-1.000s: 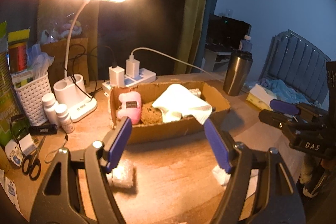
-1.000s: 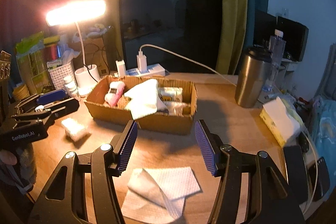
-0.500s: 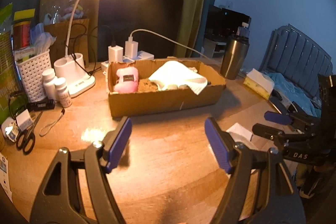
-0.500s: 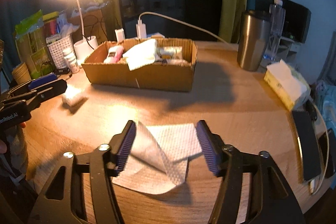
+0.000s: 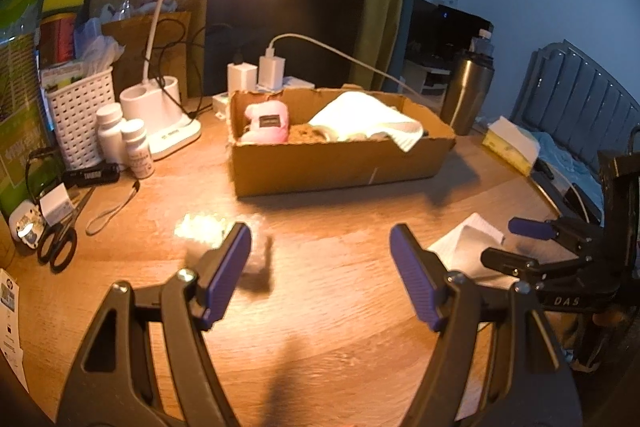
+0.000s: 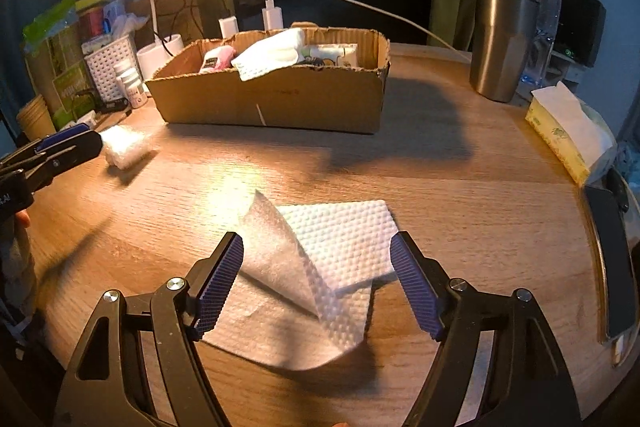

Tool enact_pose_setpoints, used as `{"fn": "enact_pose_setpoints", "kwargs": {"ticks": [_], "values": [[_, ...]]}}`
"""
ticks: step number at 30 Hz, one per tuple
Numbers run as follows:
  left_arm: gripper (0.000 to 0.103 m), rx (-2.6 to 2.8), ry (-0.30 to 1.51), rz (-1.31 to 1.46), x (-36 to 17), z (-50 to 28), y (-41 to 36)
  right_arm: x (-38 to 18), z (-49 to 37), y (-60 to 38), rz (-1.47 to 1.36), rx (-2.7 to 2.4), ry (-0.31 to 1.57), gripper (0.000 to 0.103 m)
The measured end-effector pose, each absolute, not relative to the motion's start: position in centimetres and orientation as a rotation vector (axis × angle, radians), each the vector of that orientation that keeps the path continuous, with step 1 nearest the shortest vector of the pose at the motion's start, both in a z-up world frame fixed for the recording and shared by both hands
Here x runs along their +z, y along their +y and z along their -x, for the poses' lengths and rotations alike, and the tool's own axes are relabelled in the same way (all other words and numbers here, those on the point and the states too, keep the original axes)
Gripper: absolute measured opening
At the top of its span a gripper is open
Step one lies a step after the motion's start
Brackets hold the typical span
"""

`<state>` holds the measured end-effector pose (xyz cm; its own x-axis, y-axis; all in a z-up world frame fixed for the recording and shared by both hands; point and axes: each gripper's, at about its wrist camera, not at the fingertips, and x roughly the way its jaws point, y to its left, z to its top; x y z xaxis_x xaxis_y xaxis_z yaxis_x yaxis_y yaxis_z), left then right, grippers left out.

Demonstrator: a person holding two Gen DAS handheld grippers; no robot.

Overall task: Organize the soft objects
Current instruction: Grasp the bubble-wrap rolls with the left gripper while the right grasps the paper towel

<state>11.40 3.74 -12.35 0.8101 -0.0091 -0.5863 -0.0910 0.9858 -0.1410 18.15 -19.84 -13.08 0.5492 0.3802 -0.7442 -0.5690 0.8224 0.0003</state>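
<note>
A cardboard box (image 6: pixel 280 103) stands mid-table and holds a pink plush (image 5: pixel 268 121), a white cloth (image 5: pixel 368 119) and other soft items. A white paper towel (image 6: pixel 332 247) with one corner folded up lies between the fingers of my open right gripper (image 6: pixel 316 283), low over the table. A small clear plastic wad (image 6: pixel 126 147) lies left of it, partly behind my left gripper's left finger (image 5: pixel 224 267) in the left wrist view. My left gripper (image 5: pixel 320 271) is open and empty. The right gripper (image 5: pixel 536 247) also shows in the left wrist view.
A lit desk lamp (image 5: pixel 168 123), white basket (image 5: pixel 78 111), two pill bottles (image 5: pixel 124 139) and scissors (image 5: pixel 60 243) crowd the left edge. A steel tumbler (image 6: pixel 500 39), tissue pack (image 6: pixel 568 131) and phone (image 6: pixel 612 259) sit at the right. A power strip with chargers (image 5: pixel 264 75) is behind the box.
Both grippers have come down and closer to the table. The right gripper now straddles the paper towel. The left gripper has drawn near the plastic wad. Both stay open.
</note>
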Motion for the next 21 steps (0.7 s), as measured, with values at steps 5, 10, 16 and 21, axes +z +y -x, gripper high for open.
{"fn": "enact_pose_setpoints", "kwargs": {"ticks": [5, 10, 16, 21], "values": [[0.073, 0.099, 0.636, 0.129, -12.8, -12.0, 4.6, -14.1, -19.1, -19.1, 0.313, 0.546, 0.832, 0.079], [0.073, 0.193, 0.688, 0.143, -13.7, -13.1, 6.6, -14.9, -20.4, -19.1, 0.299, 0.544, 0.872, 0.079], [0.073, 0.248, 0.772, 0.145, -15.3, -15.0, 8.1, -15.1, -20.8, -19.2, 0.295, 0.519, 0.869, 0.074], [0.073, 0.25, 0.822, 0.141, -16.3, -16.3, 8.5, -15.2, -20.8, -19.0, 0.308, 0.517, 0.865, 0.073]]}}
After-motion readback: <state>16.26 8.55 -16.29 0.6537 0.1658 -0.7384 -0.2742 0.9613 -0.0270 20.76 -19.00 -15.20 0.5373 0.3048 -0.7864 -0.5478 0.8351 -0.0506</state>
